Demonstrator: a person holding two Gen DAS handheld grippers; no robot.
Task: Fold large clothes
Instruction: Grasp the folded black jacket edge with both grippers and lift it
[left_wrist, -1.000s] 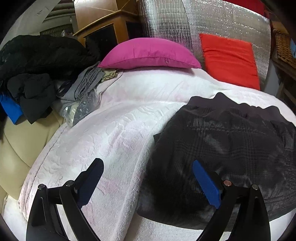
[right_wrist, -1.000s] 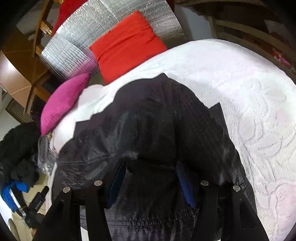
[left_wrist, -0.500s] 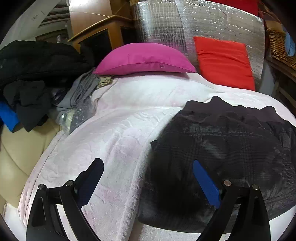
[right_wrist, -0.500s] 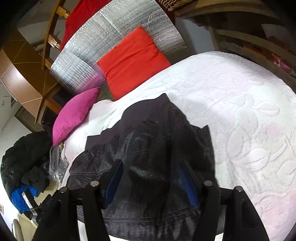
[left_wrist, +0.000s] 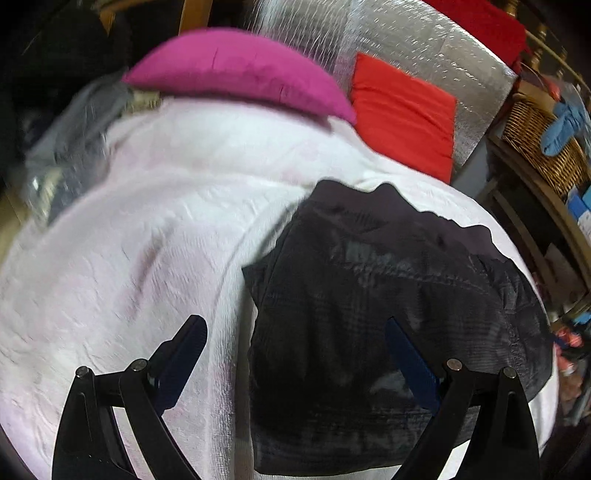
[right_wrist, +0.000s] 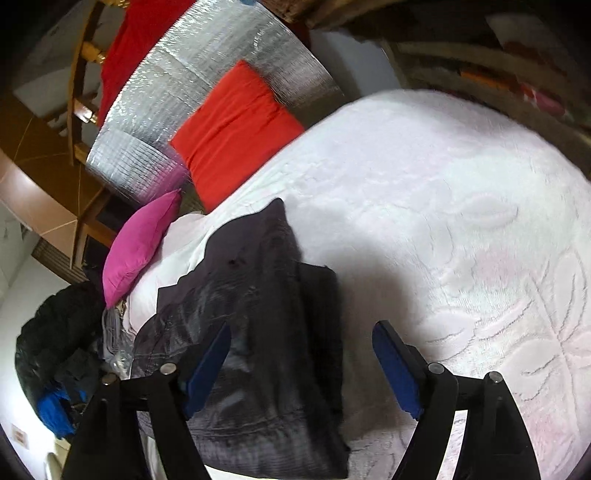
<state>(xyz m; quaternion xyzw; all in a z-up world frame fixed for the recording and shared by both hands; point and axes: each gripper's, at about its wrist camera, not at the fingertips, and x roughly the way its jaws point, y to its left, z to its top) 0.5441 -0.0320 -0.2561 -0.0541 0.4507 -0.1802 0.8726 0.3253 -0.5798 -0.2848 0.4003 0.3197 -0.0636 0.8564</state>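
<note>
A dark checked garment (left_wrist: 388, 317) lies folded into a compact block on the white bedspread (left_wrist: 140, 236). It also shows in the right wrist view (right_wrist: 266, 339), near the bed's near left. My left gripper (left_wrist: 295, 339) is open and empty above the garment's left edge. My right gripper (right_wrist: 301, 350) is open and empty above the garment's right edge, its right finger over the bedspread (right_wrist: 461, 206).
A magenta pillow (left_wrist: 236, 77) and a red cushion (left_wrist: 406, 114) lean at the head of the bed against silver foil padding (left_wrist: 424, 48). A pile of dark and grey clothes (right_wrist: 55, 350) lies left of the bed. A wicker basket (left_wrist: 543, 144) stands at right.
Both grippers have pulled back and swung right, away from the garment. The right gripper's fingers have opened wider. The garment lies still.
</note>
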